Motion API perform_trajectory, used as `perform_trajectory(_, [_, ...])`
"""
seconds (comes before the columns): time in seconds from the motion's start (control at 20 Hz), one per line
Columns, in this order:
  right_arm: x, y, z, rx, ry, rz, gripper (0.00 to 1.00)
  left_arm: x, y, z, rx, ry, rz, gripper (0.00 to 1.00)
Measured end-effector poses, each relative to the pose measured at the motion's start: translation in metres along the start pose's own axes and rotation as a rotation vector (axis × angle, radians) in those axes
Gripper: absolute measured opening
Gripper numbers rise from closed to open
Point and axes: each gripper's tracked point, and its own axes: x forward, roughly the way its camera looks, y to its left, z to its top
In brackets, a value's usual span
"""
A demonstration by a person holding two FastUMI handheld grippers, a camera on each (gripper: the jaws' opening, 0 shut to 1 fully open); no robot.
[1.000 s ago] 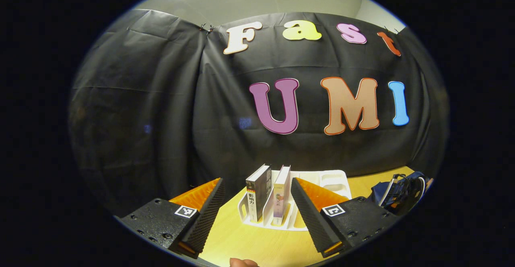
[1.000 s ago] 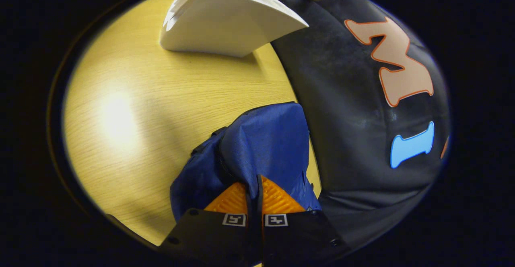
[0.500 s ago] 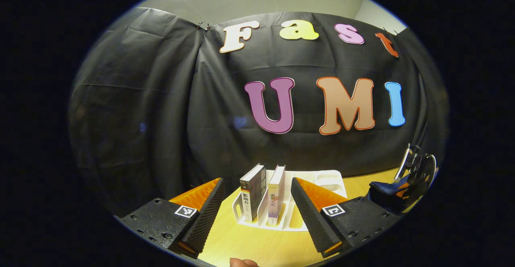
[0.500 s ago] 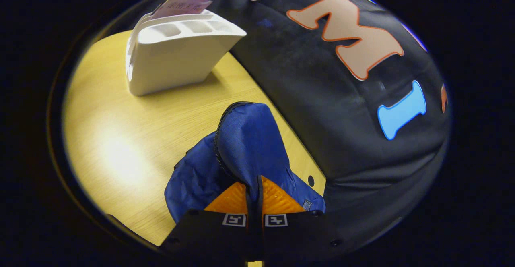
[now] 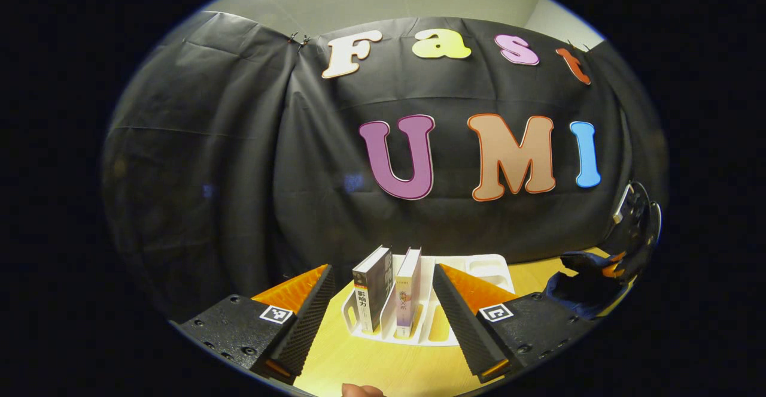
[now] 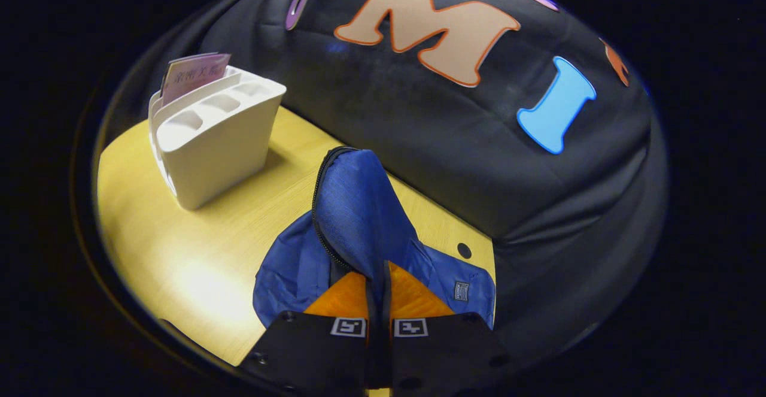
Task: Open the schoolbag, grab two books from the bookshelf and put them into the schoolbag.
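Note:
A white bookshelf point(image 5: 476, 268) stands on the wooden table, holding a dark book point(image 5: 372, 288) and a pale book point(image 5: 407, 292) upright side by side. My left gripper point(image 5: 383, 304) is open, short of the shelf, its fingers framing both books. At far right lies the blue schoolbag point(image 5: 583, 280) with the right gripper point(image 5: 634, 220) lifting its top. In the right gripper view, my right gripper point(image 6: 378, 277) is shut on a fold of the schoolbag point(image 6: 359, 205) beside its zipper, pulling the flap up. The bookshelf point(image 6: 215, 136) stands beyond, a book point(image 6: 194, 73) sticking out of it.
The wooden table point(image 6: 197, 247) runs back to the black cloth wall. A small round hole point(image 6: 464, 250) sits in the tabletop near the bag. Part of a hand point(image 5: 362, 390) shows at the bottom edge of the left gripper view.
My right gripper has lifted and tilted upward with the bag's flap, so the shelf now sits lower and farther left in its view. The left gripper drifted slightly right; its fingers stayed open.

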Motion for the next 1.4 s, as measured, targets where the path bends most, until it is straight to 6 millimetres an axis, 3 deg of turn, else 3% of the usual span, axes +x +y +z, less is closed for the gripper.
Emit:
perform_trajectory(0.1, [-0.003, -0.009, 0.000, 0.088, -0.005, 0.004, 0.00, 0.002, -0.001, 0.000, -0.001, 0.001, -0.007, 0.96])
perform_trajectory(0.35, [-0.006, -0.026, -0.003, 0.328, -0.008, 0.005, 0.07, 0.011, -0.006, 0.004, 0.016, -0.003, -0.022, 1.00])
perform_trajectory(0.55, [-0.007, -0.033, -0.006, 0.517, -0.009, 0.008, 0.04, 0.024, -0.013, 0.003, 0.024, 0.005, -0.047, 0.96])
perform_trajectory(0.7, [-0.011, -0.040, -0.004, 0.557, -0.013, -0.011, 0.00, 0.038, -0.022, -0.005, 0.003, 0.040, -0.090, 0.96])
perform_trajectory(0.75, [-0.011, -0.044, -0.005, 0.559, -0.014, -0.011, 0.00, 0.045, -0.024, -0.006, -0.004, 0.055, -0.100, 1.00])
perform_trajectory(0.85, [-0.015, -0.044, -0.002, 0.552, -0.013, -0.011, 0.04, 0.062, -0.022, -0.010, 0.010, 0.085, -0.105, 0.96])
perform_trajectory(0.9, [-0.013, -0.044, -0.001, 0.549, -0.013, -0.012, 0.00, 0.072, -0.021, -0.012, 0.027, 0.110, -0.111, 0.96])
perform_trajectory(0.95, [-0.012, -0.043, -0.004, 0.548, -0.011, -0.013, 0.00, 0.081, -0.021, -0.015, 0.042, 0.129, -0.113, 1.00])
perform_trajectory(1.05, [-0.011, -0.043, -0.005, 0.548, -0.005, -0.013, 0.00, 0.102, -0.022, -0.020, 0.085, 0.199, -0.131, 0.96])
perform_trajectory(1.1, [-0.011, -0.044, -0.004, 0.551, -0.003, -0.011, 0.04, 0.109, -0.025, -0.028, 0.106, 0.247, -0.147, 0.96])
perform_trajectory(1.4, [-0.012, -0.046, -0.003, 0.551, 0.003, -0.014, 0.00, 0.147, -0.033, -0.078, 0.140, 0.530, -0.217, 0.97])
